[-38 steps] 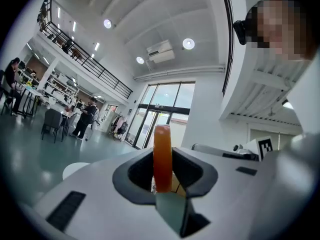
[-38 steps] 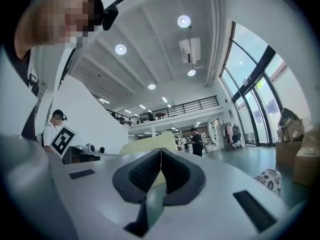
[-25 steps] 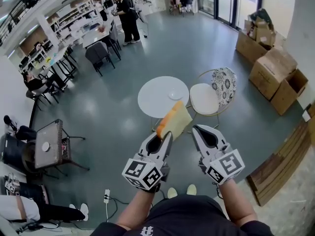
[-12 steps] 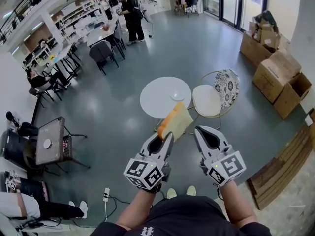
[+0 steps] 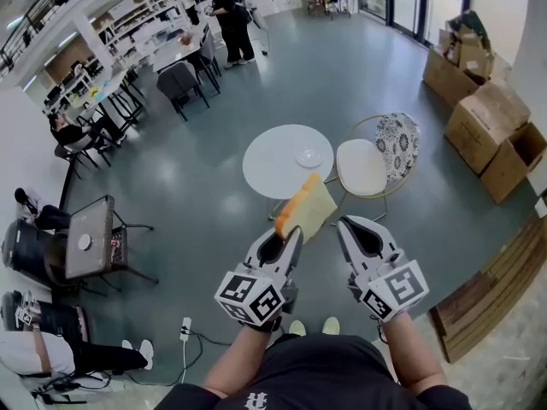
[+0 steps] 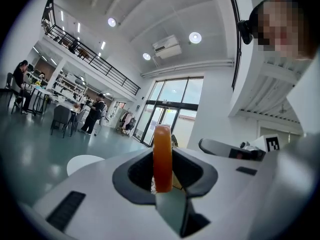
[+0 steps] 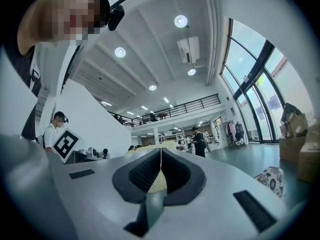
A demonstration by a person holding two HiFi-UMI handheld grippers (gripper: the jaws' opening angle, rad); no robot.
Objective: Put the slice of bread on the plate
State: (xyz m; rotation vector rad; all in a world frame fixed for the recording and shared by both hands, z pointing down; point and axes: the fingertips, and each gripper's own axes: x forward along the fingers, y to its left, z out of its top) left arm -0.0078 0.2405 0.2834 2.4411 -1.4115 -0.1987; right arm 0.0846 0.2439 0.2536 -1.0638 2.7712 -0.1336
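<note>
The table [image 5: 273, 165] is drawing slightly nearer; the left gripper [image 5: 291, 234] is pinching the bread [image 5: 306, 207] by its crust, likely the firmest hold on a soft, light slice; the right gripper [image 5: 344, 224] is riding closed, empty.

The left gripper [image 5: 293, 234] and right gripper [image 5: 343, 223] are matt plastic, the slice of bread [image 5: 306, 205] shiny-crusted, the floor [image 5: 214, 196] glossy.

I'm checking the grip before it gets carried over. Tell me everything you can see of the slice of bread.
The slice of bread is squarish, with a pale yellow face and an orange-brown crust. It hangs tilted in the air above the floor, short of the round table. The left hand-held gripper is shut on its lower corner; the left gripper view shows it edge-on between the jaws. Nothing else clearly touches it.
</note>
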